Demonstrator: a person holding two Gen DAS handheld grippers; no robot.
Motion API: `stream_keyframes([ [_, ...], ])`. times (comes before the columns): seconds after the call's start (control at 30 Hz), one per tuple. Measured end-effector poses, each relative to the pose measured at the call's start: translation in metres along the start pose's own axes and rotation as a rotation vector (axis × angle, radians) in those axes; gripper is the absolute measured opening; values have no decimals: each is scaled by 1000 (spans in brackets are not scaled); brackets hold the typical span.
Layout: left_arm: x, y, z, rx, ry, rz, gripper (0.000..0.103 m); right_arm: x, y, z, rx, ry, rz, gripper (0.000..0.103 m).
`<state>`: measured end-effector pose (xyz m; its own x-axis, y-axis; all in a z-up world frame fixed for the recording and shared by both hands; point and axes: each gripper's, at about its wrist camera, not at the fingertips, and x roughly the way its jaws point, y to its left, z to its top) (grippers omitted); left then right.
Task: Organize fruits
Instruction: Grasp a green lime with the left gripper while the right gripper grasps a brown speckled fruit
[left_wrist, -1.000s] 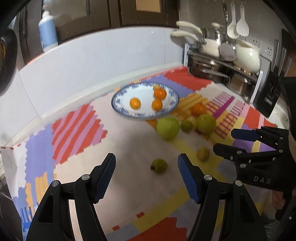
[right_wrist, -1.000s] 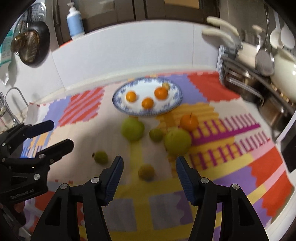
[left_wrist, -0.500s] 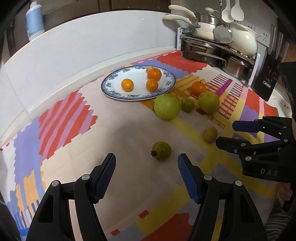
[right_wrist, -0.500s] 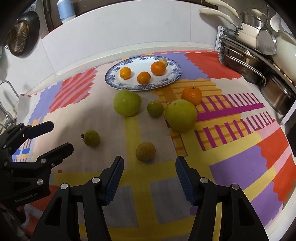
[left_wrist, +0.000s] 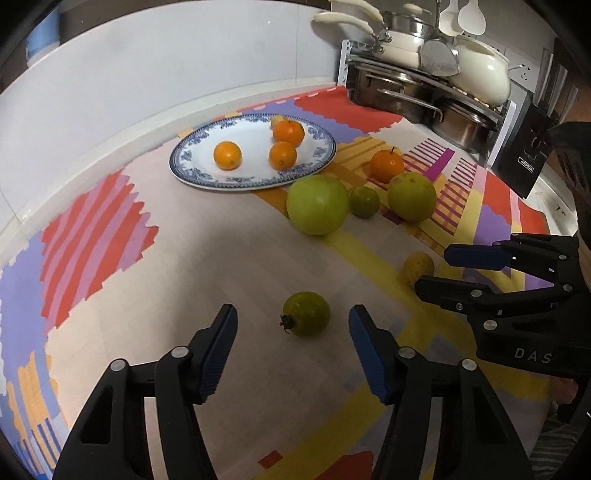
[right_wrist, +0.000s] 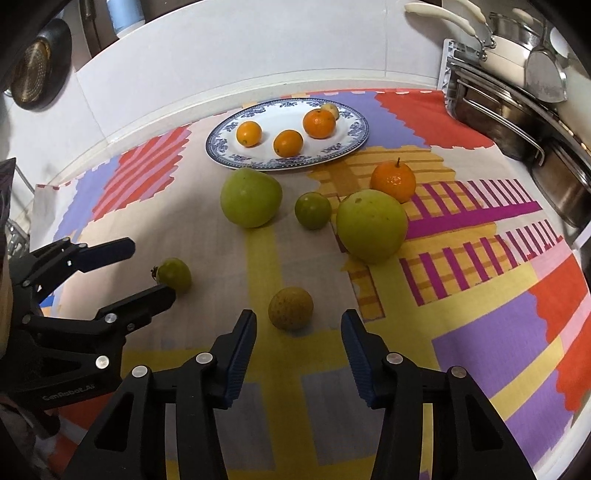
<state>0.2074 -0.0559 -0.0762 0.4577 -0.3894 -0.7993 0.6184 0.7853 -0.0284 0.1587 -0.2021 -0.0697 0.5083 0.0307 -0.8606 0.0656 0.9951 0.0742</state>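
A bright patchwork cloth (right_wrist: 480, 332) covers the counter, and near its back edge sits the blue-rimmed plate (right_wrist: 221, 146), carrying three oranges (right_wrist: 319, 123) and a small pale fruit at the far rim. Just in front of the plate's near rim, two big green fruits (right_wrist: 251, 197) stand with a small green one (right_wrist: 313, 210) between them, and a stemmed orange (right_wrist: 393, 182) rests behind the right-hand big one, touching it as far as I can tell.

Down to the grippers now! The left gripper (left_wrist: 291, 328) hangs over the small green fruit with the dark stem end (left_wrist: 306, 314); its jaws have just been closing, the fruit sits between the blue pads, yet gaps show on both sides. Beside it, the right gripper (right_wrist: 298, 332) has its jaws closing too, framing the brownish-yellow fruit (right_wrist: 290, 308) on the yellow stripe, pads apart from it, nothing gripped.
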Motion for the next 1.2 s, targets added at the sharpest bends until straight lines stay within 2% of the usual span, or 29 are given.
stream_keyframes([
  [0.13,5,1,0,-14,10,-10,49,4,0,2,0,8,12,44],
  [0.3,6,-1,3,-14,8,-21,34,7,0,4,-2,16,29,37],
  [0.4,8,-1,3,-17,14,-24,30,9,-1,3,1,26,39,31],
  [0.47,8,-2,3,-14,13,-18,30,10,-2,3,5,29,50,28],
  [1.2,0,-3,6,-27,-8,-2,30,5,-3,3,-2,10,57,27],
])
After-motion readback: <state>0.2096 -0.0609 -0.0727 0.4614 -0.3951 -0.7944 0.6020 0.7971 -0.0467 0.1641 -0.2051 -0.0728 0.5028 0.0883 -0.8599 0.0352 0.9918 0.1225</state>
